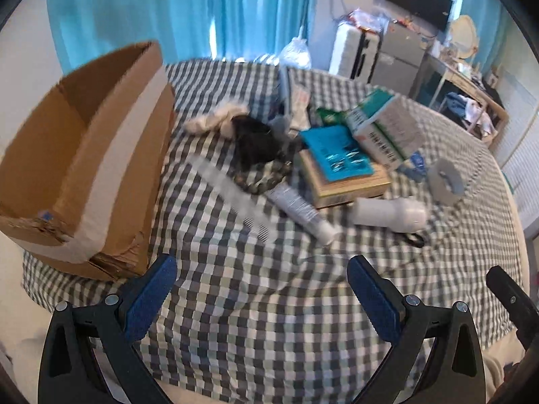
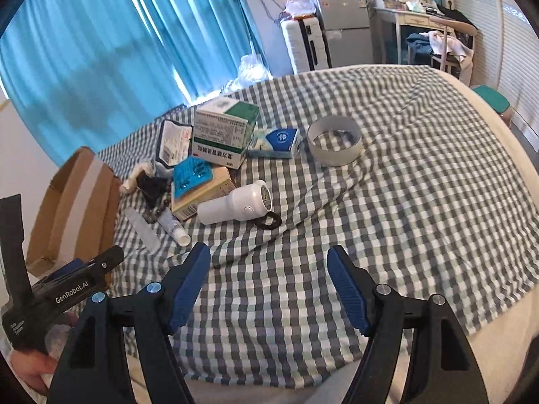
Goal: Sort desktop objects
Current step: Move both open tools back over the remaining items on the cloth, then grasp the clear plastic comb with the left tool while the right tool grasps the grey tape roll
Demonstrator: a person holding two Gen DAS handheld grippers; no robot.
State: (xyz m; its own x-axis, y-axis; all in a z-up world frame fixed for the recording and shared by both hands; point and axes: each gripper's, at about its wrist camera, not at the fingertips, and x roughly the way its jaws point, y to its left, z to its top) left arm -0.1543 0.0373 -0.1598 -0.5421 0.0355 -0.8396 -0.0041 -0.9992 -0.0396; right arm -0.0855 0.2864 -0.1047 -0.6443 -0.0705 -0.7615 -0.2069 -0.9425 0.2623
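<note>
Claws: left claw (image 1: 261, 271) and right claw (image 2: 268, 262) both spread wide, nothing between the blue pads, both hovering over the near part of the checked cloth (image 2: 421, 202).
Clutter: heaped mid-cloth, ahead of both claws.
Cardboard box (image 1: 84, 155): open-topped, on the cloth to the left of the heap.
White tube (image 1: 301, 210): lying just beside the book stack (image 1: 343, 175).
Green-and-white carton (image 2: 224, 133): at the heap's far side.
White cylinder device (image 2: 237, 203): on its side, nearest the right claw.
Tape ring (image 2: 335, 141): apart, to the right.

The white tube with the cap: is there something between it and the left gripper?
Nothing visible. Only bare checked cloth lies between the open left gripper and the white tube. A clear ruler lies beside the tube, toward the cardboard box, off the direct line.
</note>
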